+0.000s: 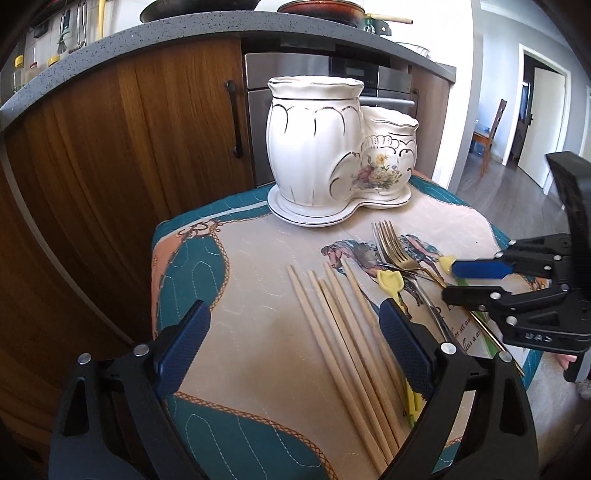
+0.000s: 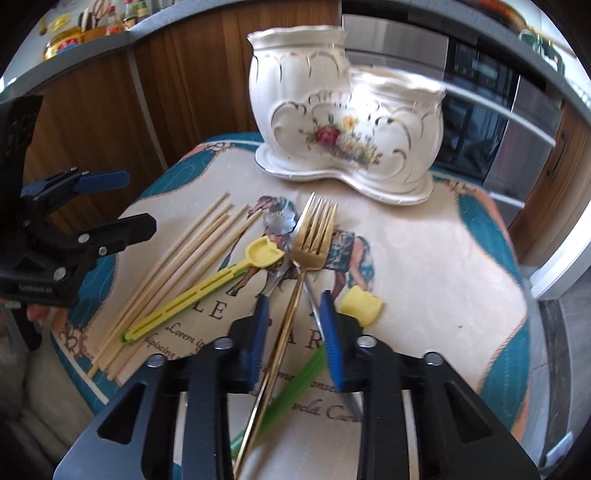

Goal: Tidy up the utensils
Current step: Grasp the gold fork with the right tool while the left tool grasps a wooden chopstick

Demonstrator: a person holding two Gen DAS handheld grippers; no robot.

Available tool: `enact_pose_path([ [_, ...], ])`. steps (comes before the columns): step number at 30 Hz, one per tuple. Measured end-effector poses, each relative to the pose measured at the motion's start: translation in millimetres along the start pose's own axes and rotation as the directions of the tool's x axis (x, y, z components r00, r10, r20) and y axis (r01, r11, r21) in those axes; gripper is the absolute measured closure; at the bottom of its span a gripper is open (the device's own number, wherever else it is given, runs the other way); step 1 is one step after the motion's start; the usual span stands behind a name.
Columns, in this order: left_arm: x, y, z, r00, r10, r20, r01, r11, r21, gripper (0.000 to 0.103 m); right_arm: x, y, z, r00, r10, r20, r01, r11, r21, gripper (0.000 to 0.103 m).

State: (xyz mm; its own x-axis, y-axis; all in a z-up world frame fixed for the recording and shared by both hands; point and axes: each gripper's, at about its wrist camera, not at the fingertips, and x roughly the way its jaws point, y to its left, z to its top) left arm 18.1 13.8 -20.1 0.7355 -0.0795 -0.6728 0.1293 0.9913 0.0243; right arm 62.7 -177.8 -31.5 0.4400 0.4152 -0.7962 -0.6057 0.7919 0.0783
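Note:
A white ceramic holder [image 1: 317, 147] [image 2: 332, 110] with two compartments and a flower print stands at the back of the cloth-covered table [image 1: 240, 295]. Several wooden chopsticks [image 1: 332, 332] [image 2: 184, 258] lie side by side. My left gripper [image 1: 295, 343] [image 2: 138, 201] hovers wide open over them, its right pad above their edge. A gold fork [image 2: 314, 236] [image 1: 395, 247] lies crossed over a silver fork [image 1: 380, 236]. My right gripper [image 2: 293, 319] [image 1: 452, 281] straddles both handles with its jaws narrow, and a gap still shows beside the gold handle. Two yellow plastic scoops [image 2: 207, 288] [image 2: 360, 306] lie nearby.
Wooden cabinet doors [image 1: 129, 147] and a steel oven [image 1: 295, 70] stand right behind the table under a grey counter [image 1: 147, 33] with pans. A doorway and a chair [image 1: 491, 129] are at the far right. The table's edges fall away on both sides.

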Motion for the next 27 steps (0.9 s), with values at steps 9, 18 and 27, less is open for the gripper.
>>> enact_pose_path([
  [9, 3.3, 2.9, -1.1, 1.0, -0.011, -0.01, 0.011, 1.0, 0.004, 0.014, 19.7, -0.5, 5.7, 0.998, 0.021, -0.064, -0.019, 0.999, 0.041, 0.09],
  [18, 19.9, 9.3, -7.1, 0.994, -0.057, -0.098, 0.053, 0.998, -0.043, 0.047, -7.0, -13.9, -3.4, 0.997, 0.055, 0.052, -0.061, 0.99, 0.124, 0.096],
  [27, 32.4, -2.7, -9.8, 0.978, -0.06, -0.198, 0.053, 0.998, -0.042, 0.075, -24.6, -14.8, -6.2, 0.988, 0.072, 0.133, -0.089, 0.988, 0.122, 0.096],
])
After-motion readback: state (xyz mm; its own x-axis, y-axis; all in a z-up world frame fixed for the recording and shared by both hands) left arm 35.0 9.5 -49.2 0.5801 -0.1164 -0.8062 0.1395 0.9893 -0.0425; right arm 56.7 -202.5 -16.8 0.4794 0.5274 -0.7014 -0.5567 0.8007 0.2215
